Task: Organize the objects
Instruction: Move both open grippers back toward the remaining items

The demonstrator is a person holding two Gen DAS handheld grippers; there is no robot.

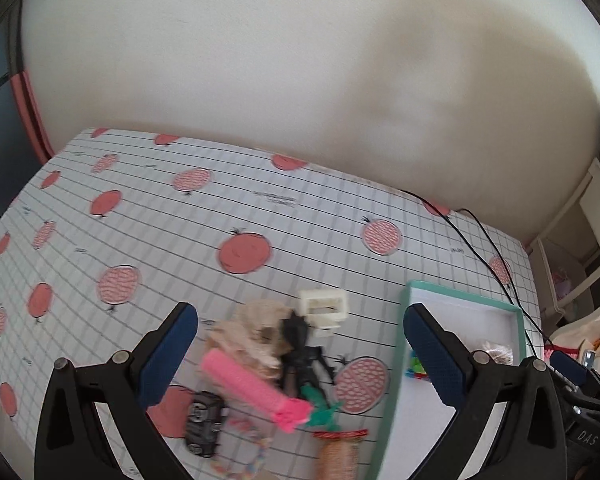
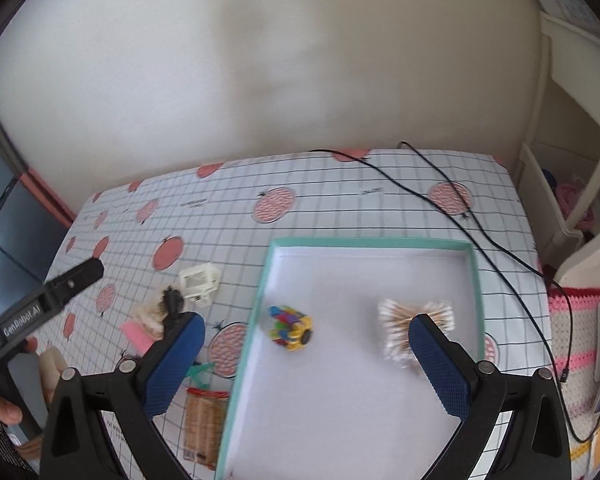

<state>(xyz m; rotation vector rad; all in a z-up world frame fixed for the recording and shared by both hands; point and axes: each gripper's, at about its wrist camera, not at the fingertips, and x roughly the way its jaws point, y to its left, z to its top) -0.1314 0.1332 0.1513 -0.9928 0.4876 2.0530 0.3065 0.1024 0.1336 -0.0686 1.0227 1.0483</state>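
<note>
A teal-rimmed white tray (image 2: 474, 264) holds a multicoloured block toy (image 2: 290, 327) and a bundle of cotton swabs (image 2: 404, 320). My right gripper (image 2: 306, 330) hangs open above the tray, holding nothing. Left of the tray (image 1: 404, 320) lies a pile: a pink hair roller (image 1: 252, 388), a black toy car (image 1: 204, 424), a black figure (image 1: 300, 352), a beige fluffy thing (image 1: 252, 328), a white plastic clip (image 1: 324, 306), a green piece (image 1: 320, 408) and a brown packet (image 1: 338, 456). My left gripper (image 1: 300, 330) is open over this pile, touching nothing.
A checked tablecloth with red fruit prints (image 1: 140, 220) covers the table, against a white wall. A black cable (image 2: 460, 216) runs along the far right side. A white shelf unit (image 2: 572, 152) and a crocheted cloth (image 2: 576, 320) stand to the right. A bead string (image 1: 256, 460) lies near the car.
</note>
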